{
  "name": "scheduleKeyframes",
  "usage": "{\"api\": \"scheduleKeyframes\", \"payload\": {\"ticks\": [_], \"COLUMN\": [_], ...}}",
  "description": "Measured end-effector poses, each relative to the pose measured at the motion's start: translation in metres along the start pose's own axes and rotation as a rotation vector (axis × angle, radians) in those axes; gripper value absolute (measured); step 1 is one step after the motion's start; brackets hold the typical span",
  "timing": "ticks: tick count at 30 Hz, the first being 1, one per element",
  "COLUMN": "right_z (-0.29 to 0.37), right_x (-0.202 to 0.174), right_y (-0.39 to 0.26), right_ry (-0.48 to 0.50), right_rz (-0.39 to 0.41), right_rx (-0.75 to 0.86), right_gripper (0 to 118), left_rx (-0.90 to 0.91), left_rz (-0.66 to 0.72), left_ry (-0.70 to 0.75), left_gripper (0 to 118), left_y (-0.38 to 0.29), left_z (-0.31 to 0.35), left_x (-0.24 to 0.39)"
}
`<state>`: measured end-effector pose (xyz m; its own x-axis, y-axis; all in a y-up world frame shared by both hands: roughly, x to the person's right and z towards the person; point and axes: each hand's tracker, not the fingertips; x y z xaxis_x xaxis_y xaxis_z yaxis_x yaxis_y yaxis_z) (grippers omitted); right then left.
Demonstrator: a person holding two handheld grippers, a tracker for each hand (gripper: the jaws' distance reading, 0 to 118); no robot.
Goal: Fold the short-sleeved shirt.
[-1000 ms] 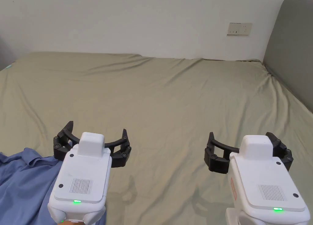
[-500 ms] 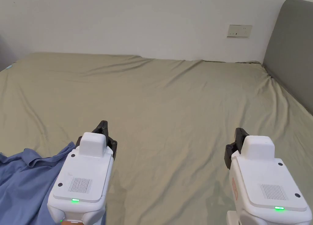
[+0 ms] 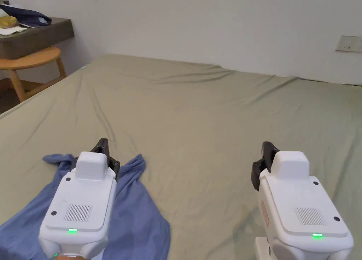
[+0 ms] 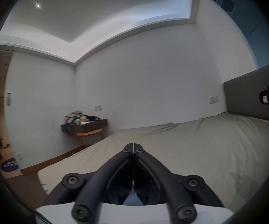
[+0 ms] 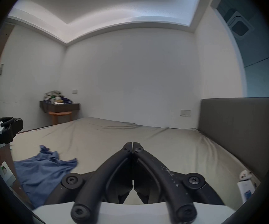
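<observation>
Two closed tools, left tool (image 3: 103, 144) seemingly above crumpled blue shirt (image 3: 141, 214).

— Hidden under the left gripper (image 3: 102, 144)'s white housing: the middle of the blue shirt (image 3: 141, 214). Cut off by the bottom edge too, in the head view.
— And the heap on the wall shelf (image 3: 39, 32)?
— Too small and blurred to sort out. Cropped at the frame's corner besides.
— The right gripper (image 3: 266, 146)?
— Mostly covered by its own body.
</observation>
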<state>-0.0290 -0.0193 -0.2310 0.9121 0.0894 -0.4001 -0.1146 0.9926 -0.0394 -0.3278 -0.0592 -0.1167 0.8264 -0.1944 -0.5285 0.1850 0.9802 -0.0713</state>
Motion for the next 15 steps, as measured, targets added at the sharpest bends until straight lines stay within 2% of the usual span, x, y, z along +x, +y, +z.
{"api": "scheduleKeyframes", "payload": {"ticks": [2,8,15], "right_z": [-0.009,-0.022,-0.029], "right_x": [-0.027,-0.093,-0.134], "right_y": [0.003,0.004,0.0], "right_ry": [0.082,0.222,0.316], "right_rz": [0.002,-0.013,-0.019], "right_rx": [0.01,0.022,0.002], "right_gripper": [1,1,1], "left_rx": [-0.014,-0.057,-0.095], "left_rz": [-0.017,-0.056,-0.069], "left_ry": [0.068,0.205,0.297], "left_gripper": [0,0,0], "left_y": [-0.003,-0.015,-0.025], "left_z": [0.007,0.028,0.047], "left_x": [-0.03,-0.1,-0.139]}}
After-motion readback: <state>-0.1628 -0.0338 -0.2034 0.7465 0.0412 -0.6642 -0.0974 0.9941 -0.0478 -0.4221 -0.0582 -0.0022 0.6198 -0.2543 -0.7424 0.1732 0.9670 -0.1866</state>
